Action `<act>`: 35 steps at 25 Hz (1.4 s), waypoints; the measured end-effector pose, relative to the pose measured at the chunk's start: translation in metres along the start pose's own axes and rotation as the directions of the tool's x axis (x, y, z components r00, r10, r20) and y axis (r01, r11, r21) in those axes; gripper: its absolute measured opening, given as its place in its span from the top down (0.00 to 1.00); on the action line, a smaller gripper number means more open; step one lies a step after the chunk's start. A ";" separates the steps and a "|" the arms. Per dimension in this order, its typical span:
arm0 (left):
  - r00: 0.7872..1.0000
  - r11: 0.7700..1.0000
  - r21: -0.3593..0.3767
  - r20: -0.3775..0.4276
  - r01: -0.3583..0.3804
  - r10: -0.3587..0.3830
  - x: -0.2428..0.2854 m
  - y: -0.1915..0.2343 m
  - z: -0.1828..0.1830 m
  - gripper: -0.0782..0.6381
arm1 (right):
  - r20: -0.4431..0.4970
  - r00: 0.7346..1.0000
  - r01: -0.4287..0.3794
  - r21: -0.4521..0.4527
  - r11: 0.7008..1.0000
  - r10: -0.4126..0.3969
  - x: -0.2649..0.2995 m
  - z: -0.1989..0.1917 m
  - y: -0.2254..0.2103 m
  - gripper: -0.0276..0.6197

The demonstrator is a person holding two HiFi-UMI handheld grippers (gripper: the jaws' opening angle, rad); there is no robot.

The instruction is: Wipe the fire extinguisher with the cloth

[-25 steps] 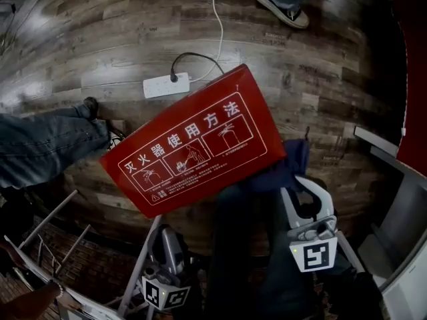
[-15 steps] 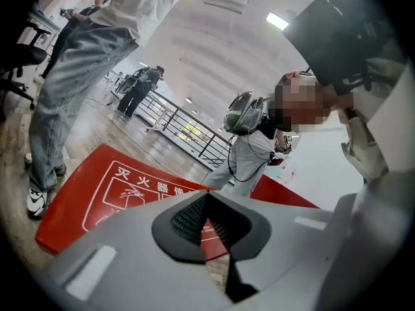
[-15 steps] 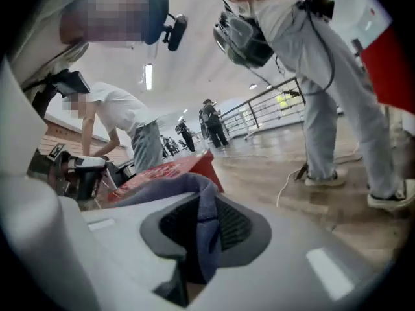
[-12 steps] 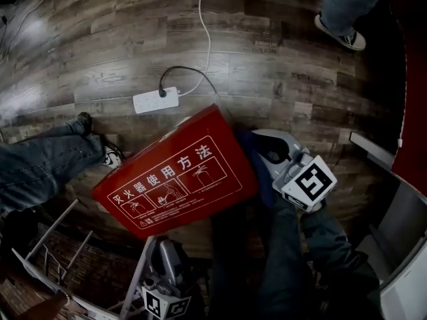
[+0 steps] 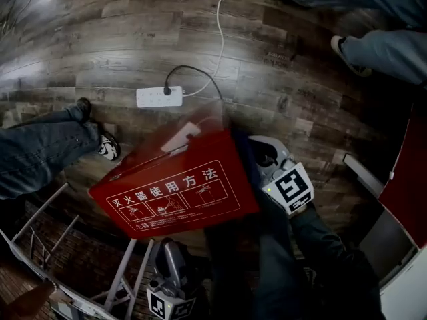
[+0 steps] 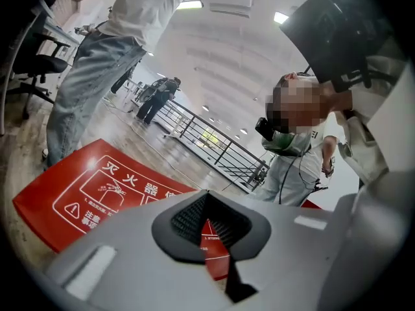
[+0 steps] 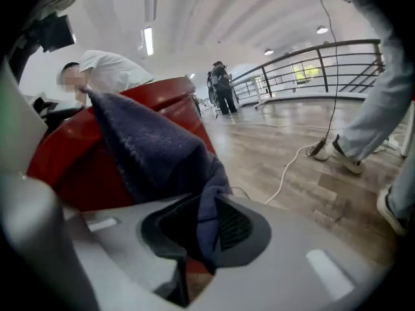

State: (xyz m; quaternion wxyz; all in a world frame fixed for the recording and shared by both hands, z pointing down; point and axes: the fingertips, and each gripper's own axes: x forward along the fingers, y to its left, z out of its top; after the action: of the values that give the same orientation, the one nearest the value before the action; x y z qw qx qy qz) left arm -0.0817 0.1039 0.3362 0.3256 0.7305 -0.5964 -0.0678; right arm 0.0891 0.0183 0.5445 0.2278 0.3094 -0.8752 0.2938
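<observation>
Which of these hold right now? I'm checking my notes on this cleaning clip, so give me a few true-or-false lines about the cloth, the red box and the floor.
1. The right gripper is clamped on a dark blue cloth. True.
2. The red box carries black print. False: its lettering and drawings are white.
3. A power strip lies on the floor beyond the box. True.
4. Nothing is plugged into the strip. False: a black plug sits in it.
5. The floor is carpeted. False: it is wood planks.
</observation>
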 end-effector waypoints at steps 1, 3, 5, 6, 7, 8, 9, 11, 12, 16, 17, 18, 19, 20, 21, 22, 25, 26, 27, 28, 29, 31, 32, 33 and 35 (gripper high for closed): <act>1.000 1.000 -0.005 0.002 -0.006 0.006 0.002 0.000 0.000 0.89 | -0.021 1.000 0.000 0.009 1.000 0.001 -0.009 -0.010 0.009 0.86; 1.000 1.000 -0.012 0.006 -0.013 0.013 0.007 -0.001 0.001 0.89 | -0.050 0.999 0.003 0.029 1.000 -0.002 -0.020 -0.021 0.018 0.86; 1.000 1.000 -0.014 0.012 -0.018 0.018 0.010 -0.001 0.002 0.89 | -0.078 0.997 0.003 -0.017 1.000 -0.005 -0.012 -0.021 0.013 0.86; 1.000 1.000 -0.013 0.016 -0.020 0.020 0.011 -0.001 0.003 0.89 | -0.089 0.996 0.000 -0.058 0.998 -0.005 -0.002 -0.017 0.004 0.86; 1.000 1.000 -0.011 0.019 -0.023 0.024 0.011 0.000 0.004 0.89 | -0.096 0.995 -0.004 -0.097 0.995 -0.005 0.010 -0.012 -0.006 0.86; 0.999 1.000 -0.009 0.021 -0.028 0.028 0.011 0.001 0.004 0.89 | -0.101 0.995 -0.009 -0.132 0.991 -0.004 0.020 -0.006 -0.016 0.86; 0.999 0.999 -0.005 0.022 -0.032 0.032 0.009 0.003 0.005 0.89 | -0.102 0.995 -0.014 -0.159 0.987 -0.002 0.028 -0.002 -0.024 0.86; 0.999 0.999 0.003 0.025 -0.038 0.038 0.008 0.005 0.008 0.89 | -0.094 0.996 -0.011 -0.175 0.985 -0.006 0.034 0.002 -0.030 0.86; 0.999 0.999 0.004 0.027 -0.038 0.038 0.008 0.005 0.009 0.89 | -0.088 0.996 -0.001 -0.167 0.986 -0.014 0.034 0.001 -0.030 0.86; 0.999 0.999 -0.005 0.023 -0.044 0.044 0.007 0.002 0.005 0.89 | -0.120 0.993 -0.005 -0.140 0.990 -0.012 0.006 -0.036 -0.001 0.86; 0.999 0.999 -0.007 0.020 -0.045 0.045 0.007 0.002 0.003 0.89 | -0.133 0.991 -0.016 -0.129 0.991 -0.001 -0.005 -0.048 0.010 0.86; 0.999 0.999 -0.007 0.017 -0.049 0.049 0.008 0.002 0.001 0.89 | -0.144 0.990 -0.026 -0.115 0.993 0.009 -0.014 -0.058 0.020 0.86; 0.998 0.998 -0.007 0.012 -0.058 0.058 0.010 0.003 -0.001 0.89 | -0.151 0.989 -0.028 -0.105 0.994 0.012 -0.021 -0.065 0.026 0.86; 0.997 0.998 -0.002 0.006 -0.071 0.071 0.012 0.005 -0.004 0.89 | -0.153 0.988 -0.024 -0.099 0.995 0.008 -0.024 -0.067 0.028 0.86; 0.997 0.997 0.005 -0.001 -0.080 0.080 0.012 0.007 -0.008 0.89 | -0.151 0.989 -0.016 -0.095 0.995 0.002 -0.023 -0.065 0.025 0.86; 0.996 0.996 0.010 -0.008 -0.087 0.087 0.011 0.009 -0.012 0.89 | -0.143 0.990 -0.008 -0.091 0.996 -0.005 -0.018 -0.060 0.018 0.86; 0.994 0.995 0.013 -0.041 -0.098 0.099 0.003 0.013 -0.022 0.89 | -0.078 0.997 0.010 -0.084 0.996 -0.016 0.005 -0.022 -0.007 0.86; 0.994 0.995 0.017 -0.051 -0.100 0.101 -0.001 0.013 -0.024 0.89 | -0.062 0.998 0.011 -0.081 0.997 -0.016 0.010 -0.007 -0.010 0.86; 0.993 0.995 0.019 -0.055 -0.101 0.102 -0.003 0.013 -0.025 0.89 | -0.056 0.998 0.008 -0.092 0.996 -0.013 0.010 0.003 -0.010 0.86; 0.993 0.995 0.019 -0.054 -0.101 0.102 -0.005 0.013 -0.025 0.89 | -0.050 0.999 -0.006 -0.109 0.994 0.000 0.006 0.007 -0.004 0.86; 0.993 0.995 0.017 -0.053 -0.101 0.102 -0.007 0.012 -0.023 0.89 | -0.033 0.999 -0.032 -0.111 0.993 0.028 -0.005 0.008 0.006 0.86; 0.994 0.995 0.012 -0.049 -0.098 0.099 -0.013 0.011 -0.021 0.89 | 0.022 0.996 -0.091 -0.053 0.994 0.092 -0.042 0.005 0.031 0.86; 0.995 0.996 0.013 -0.042 -0.093 0.094 -0.015 0.011 -0.019 0.89 | 0.039 0.995 -0.095 -0.027 0.995 0.096 -0.064 0.005 0.040 0.86; 0.996 0.996 0.015 -0.030 -0.088 0.088 -0.017 0.012 -0.015 0.89 | 0.043 0.997 -0.066 -0.021 0.998 0.067 -0.086 0.008 0.045 0.86; 0.997 0.997 0.014 -0.004 -0.078 0.078 -0.020 0.016 -0.005 0.89 | 0.059 0.997 0.059 -0.091 0.994 -0.054 -0.125 0.028 0.045 0.86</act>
State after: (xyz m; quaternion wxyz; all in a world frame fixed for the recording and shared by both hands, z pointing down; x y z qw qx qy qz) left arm -0.0980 0.1232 0.3436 0.3241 0.7092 -0.6242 -0.0493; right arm 0.1405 0.0798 0.4352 0.2255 0.3314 -0.8848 0.2374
